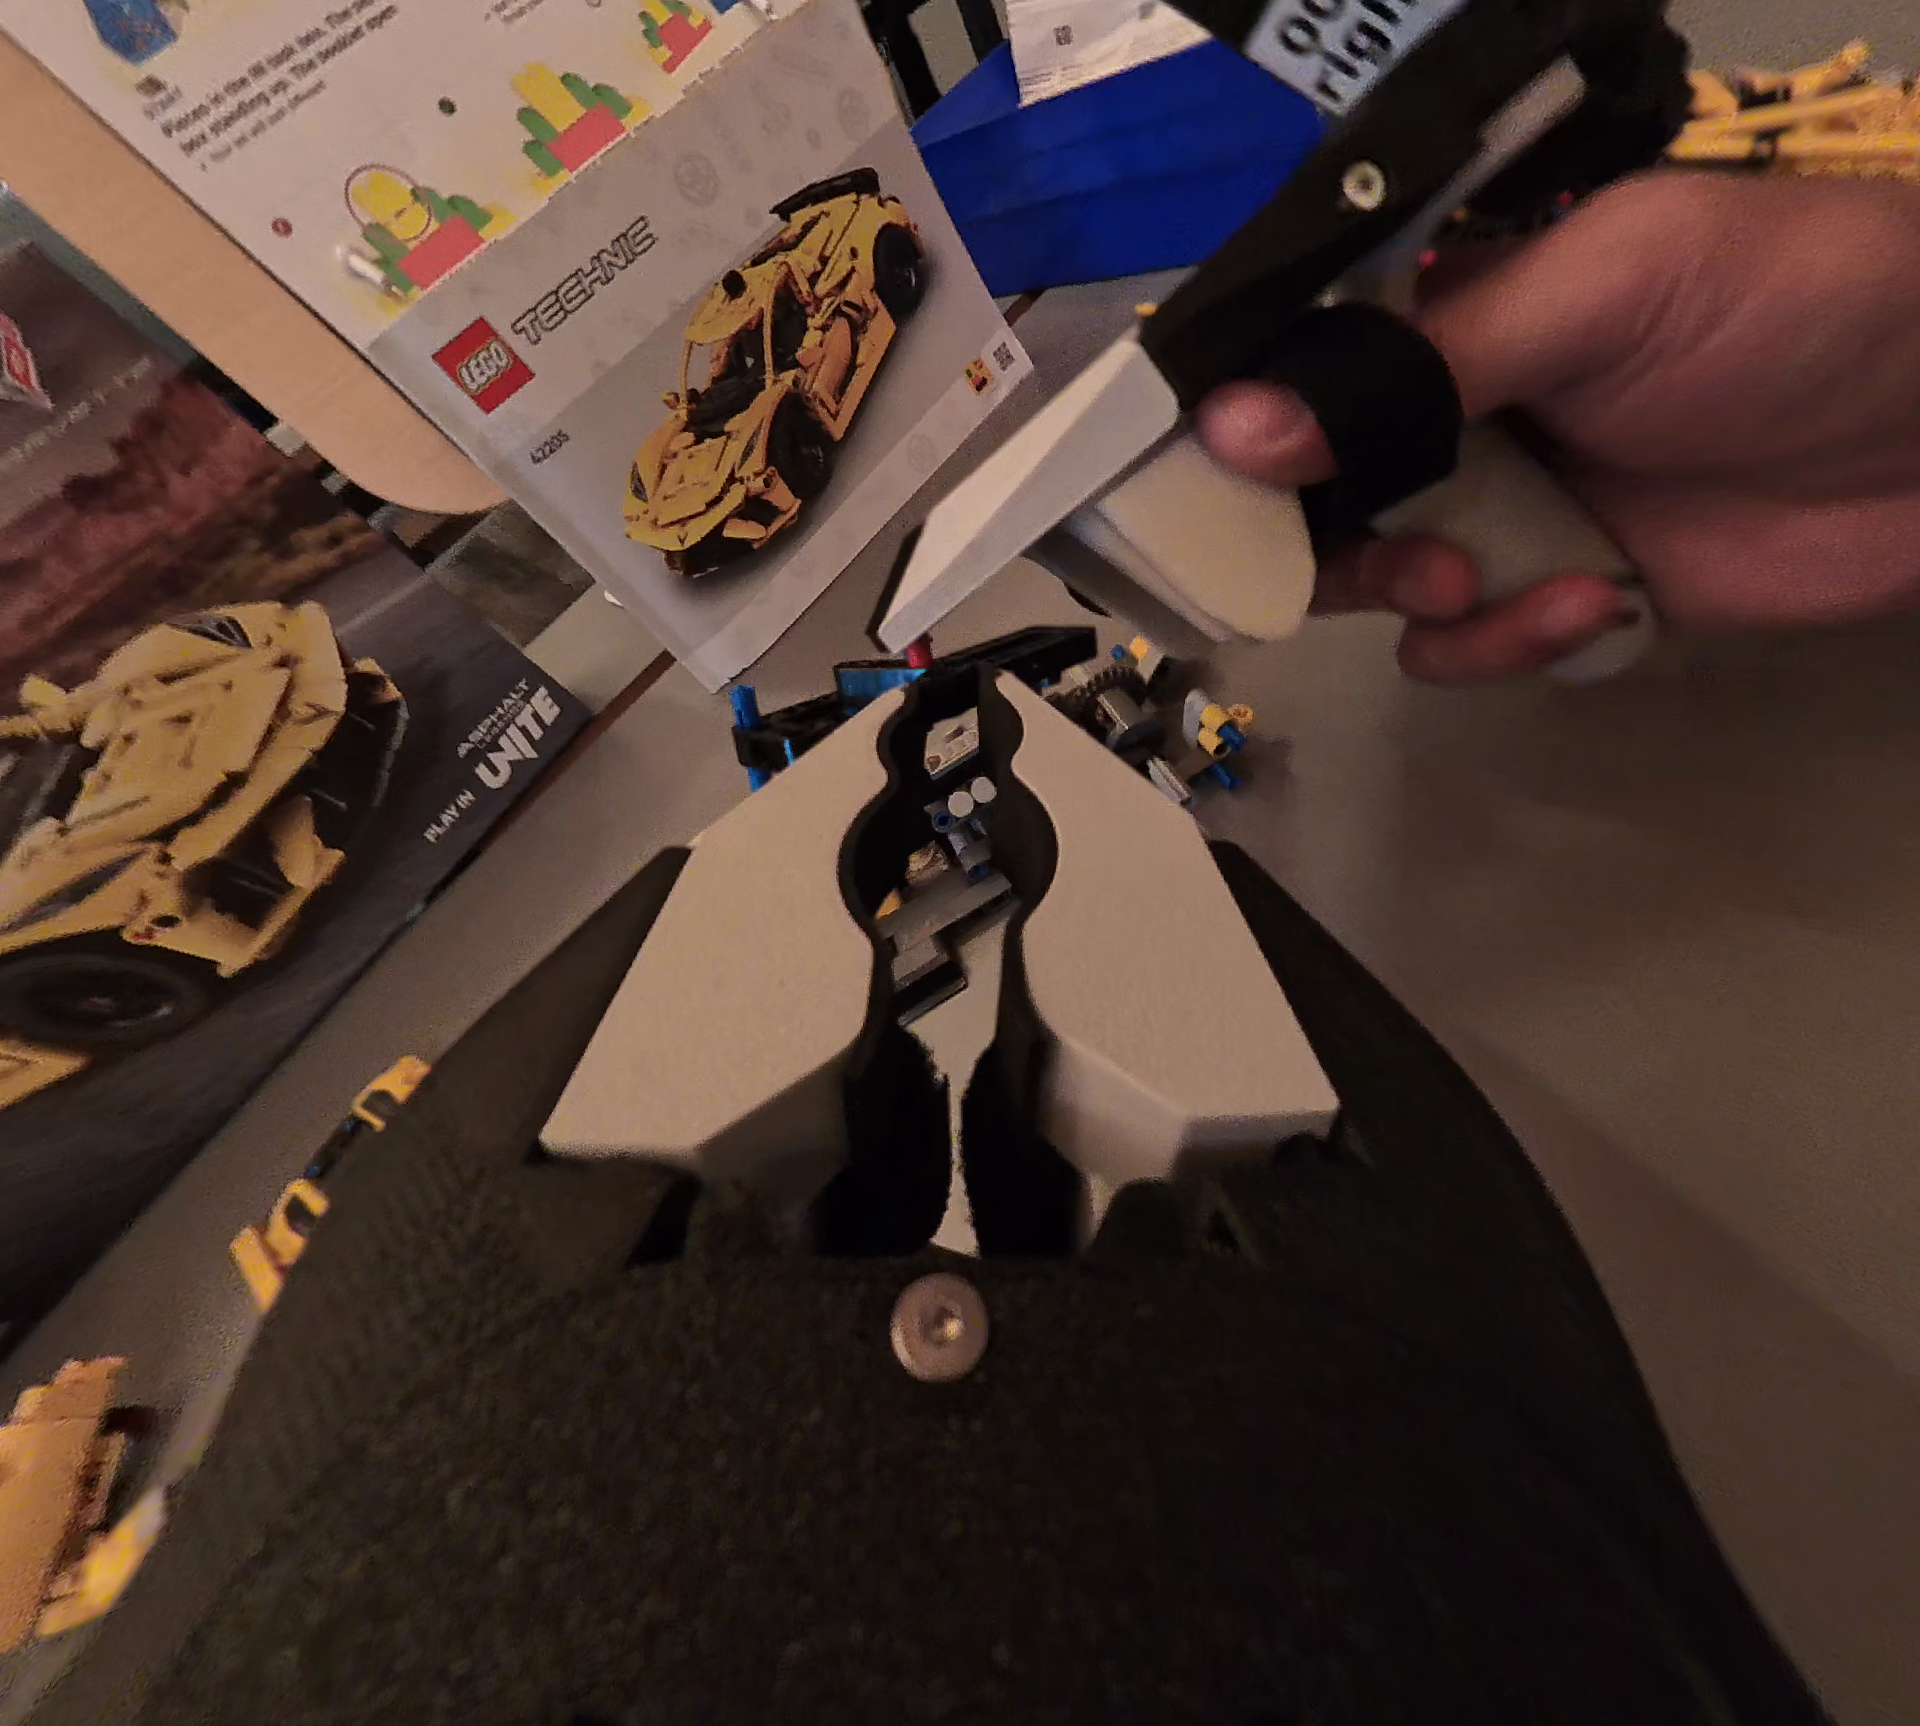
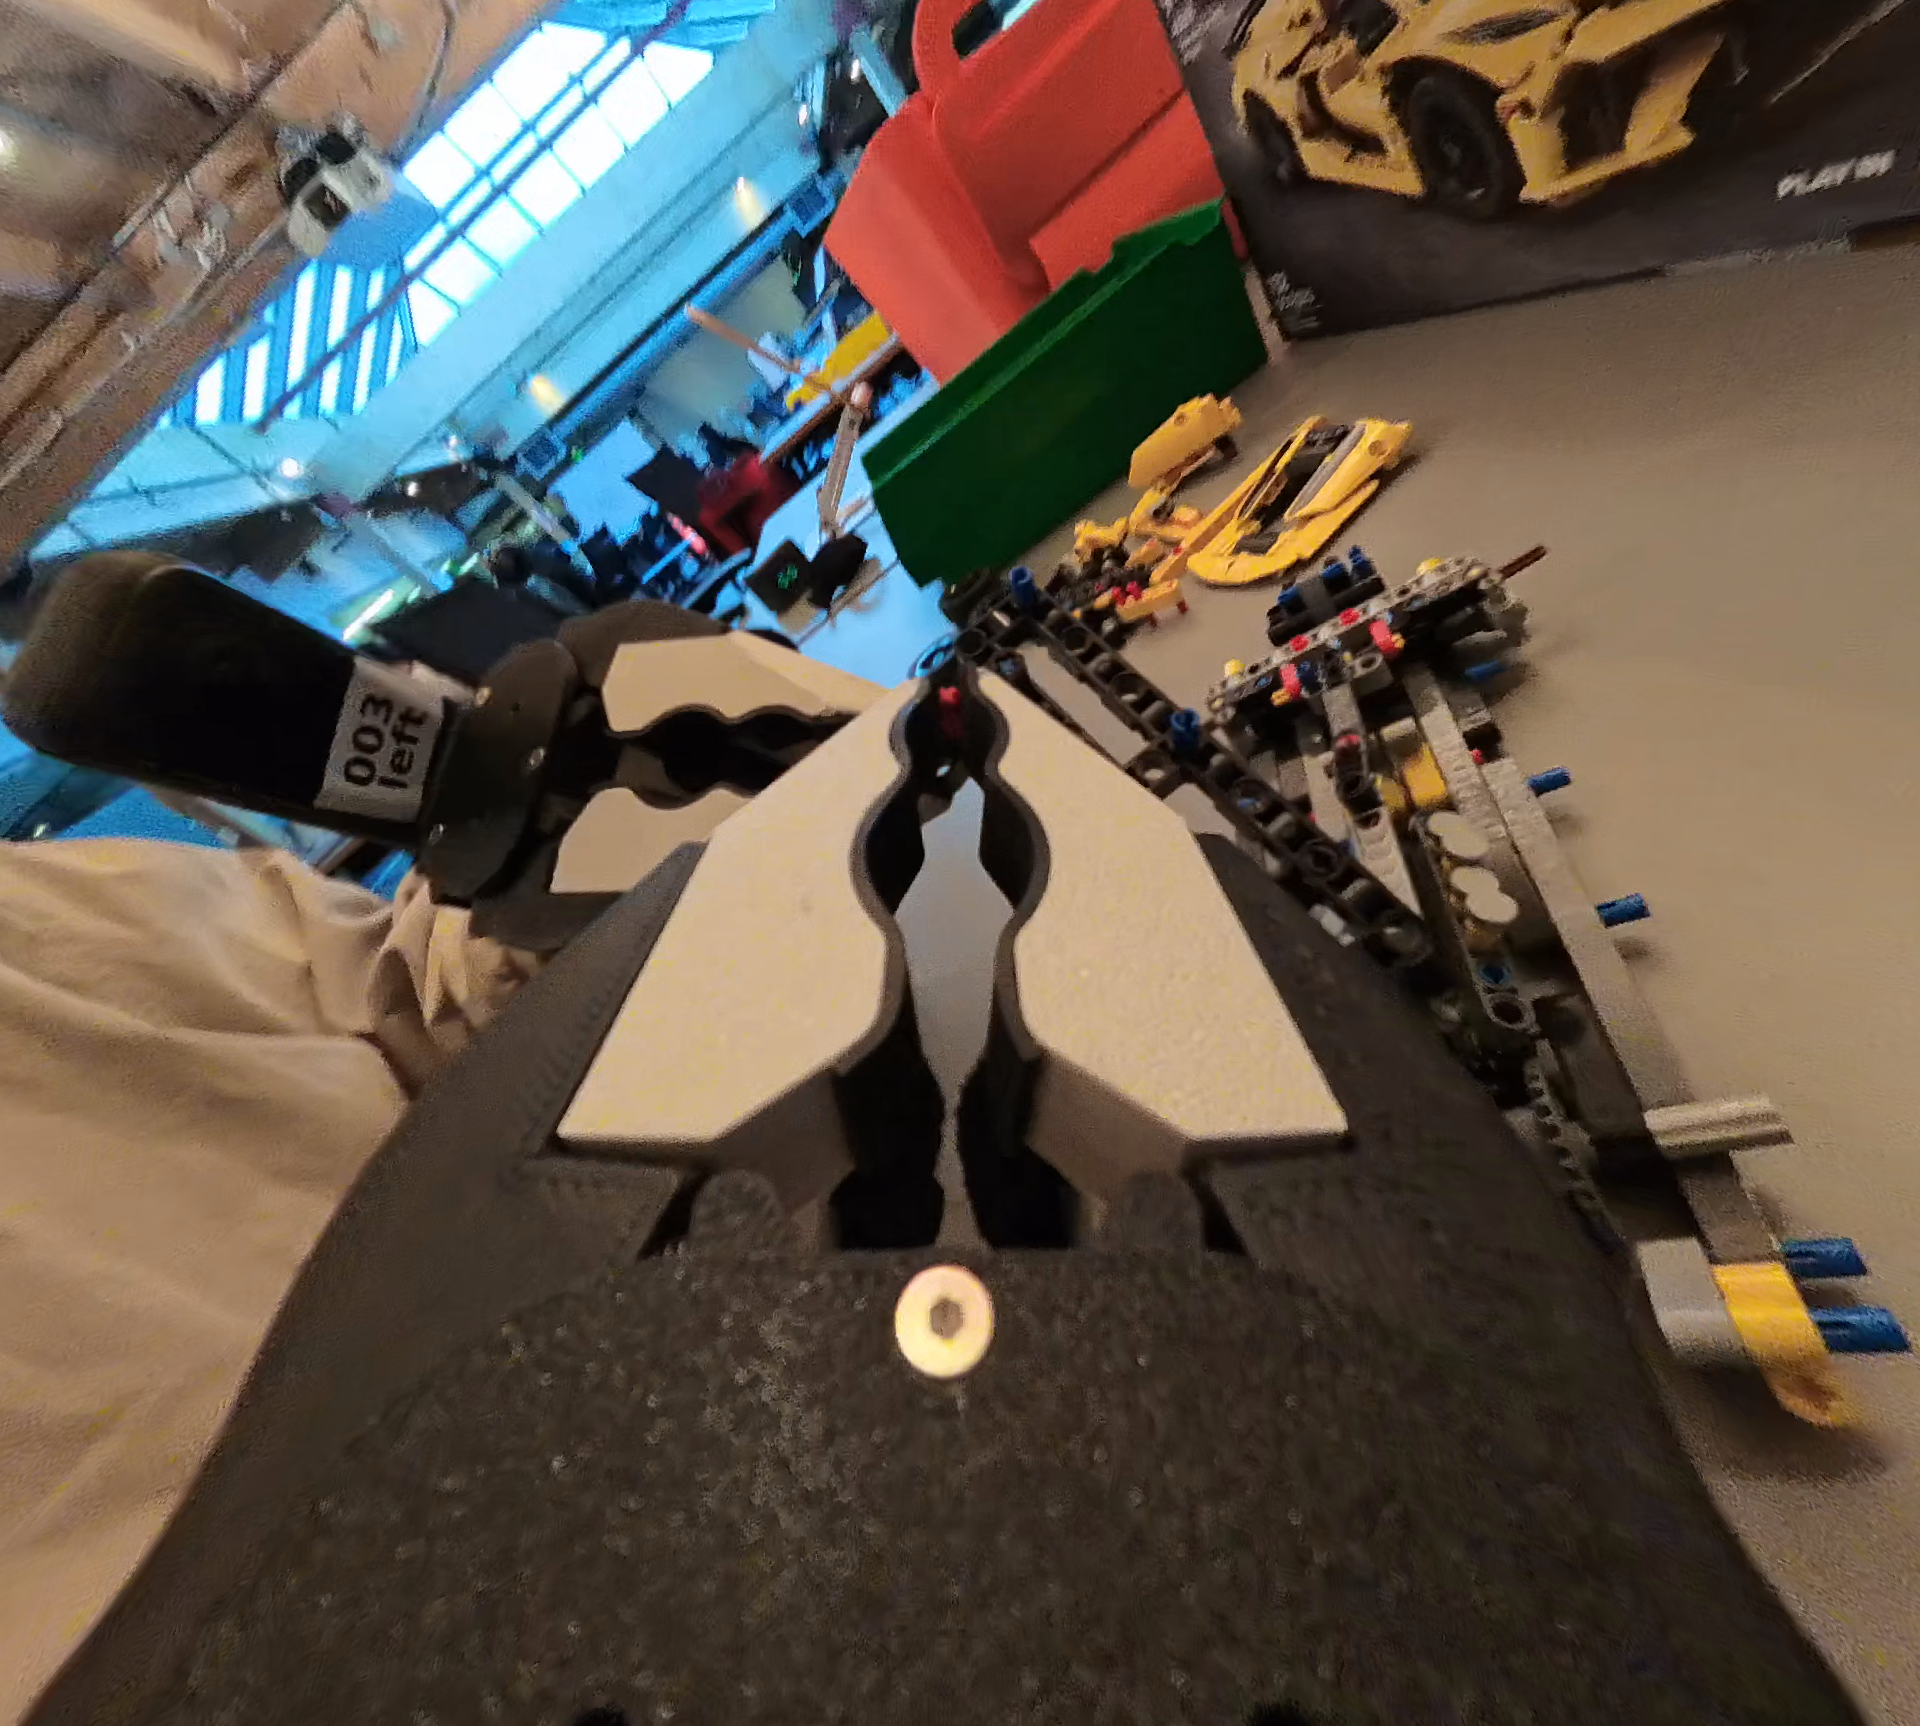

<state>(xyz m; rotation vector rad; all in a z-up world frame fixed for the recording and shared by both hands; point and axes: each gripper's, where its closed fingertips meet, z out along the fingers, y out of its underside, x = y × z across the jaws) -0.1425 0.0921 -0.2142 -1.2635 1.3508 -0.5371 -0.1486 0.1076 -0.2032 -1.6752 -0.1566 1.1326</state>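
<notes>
Both tongs meet at one small red peg atop the black brick frame. Left tongs and right tongs look nearly pressed together there; whether either pinches it, I cannot tell. Grey counter lies under them.

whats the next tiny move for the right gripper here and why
Probably nudge the right gripper slightly forward, though that is a judgement. Its tips seem to pinch a small red pin right at the end of the brick frame's black beam, and the left gripper sits at that same end, seemingly steadying it.
</notes>
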